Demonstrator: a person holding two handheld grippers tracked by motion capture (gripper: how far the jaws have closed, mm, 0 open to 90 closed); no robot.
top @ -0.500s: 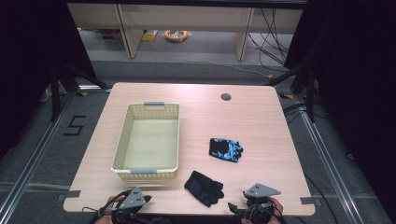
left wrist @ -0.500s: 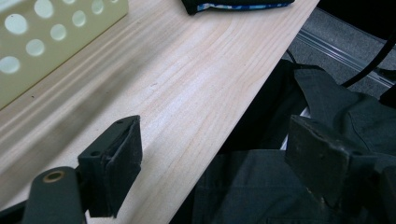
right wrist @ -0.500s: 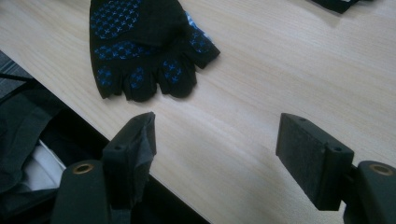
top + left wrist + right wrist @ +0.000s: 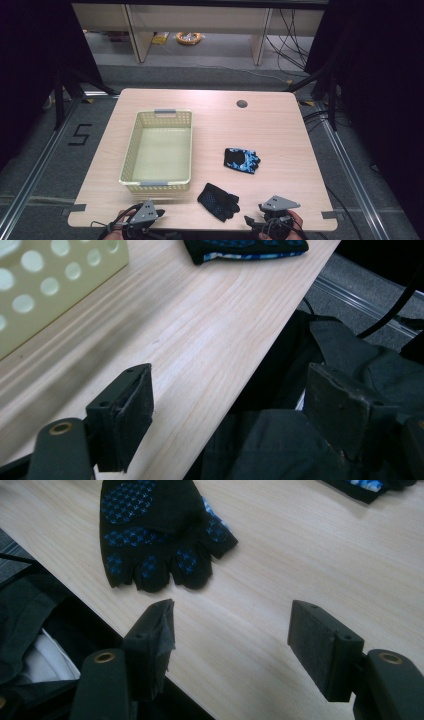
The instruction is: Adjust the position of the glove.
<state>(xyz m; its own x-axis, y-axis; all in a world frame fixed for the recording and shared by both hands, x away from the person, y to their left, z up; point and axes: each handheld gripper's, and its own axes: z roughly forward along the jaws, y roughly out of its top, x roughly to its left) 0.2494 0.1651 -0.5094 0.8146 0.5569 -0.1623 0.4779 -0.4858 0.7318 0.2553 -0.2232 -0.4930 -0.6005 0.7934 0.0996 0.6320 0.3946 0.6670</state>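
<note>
High view: the left gripper (image 4: 141, 216) and right gripper (image 4: 274, 215) sit at the table's (image 4: 280, 130) near edge. Between them, nearer the right one, lies the black glove (image 4: 218, 200); beyond the right gripper, the blue glove (image 4: 241, 160); ahead of the left, the basket (image 4: 160, 150). Left gripper view: jaws apart, nothing between, the basket wall (image 4: 55, 285) off to one side, the black glove (image 4: 245, 249) far ahead, bare wood before it. Right gripper view: jaws apart and empty, the black glove (image 4: 155, 530) just past one pad, unobstructed.
</note>
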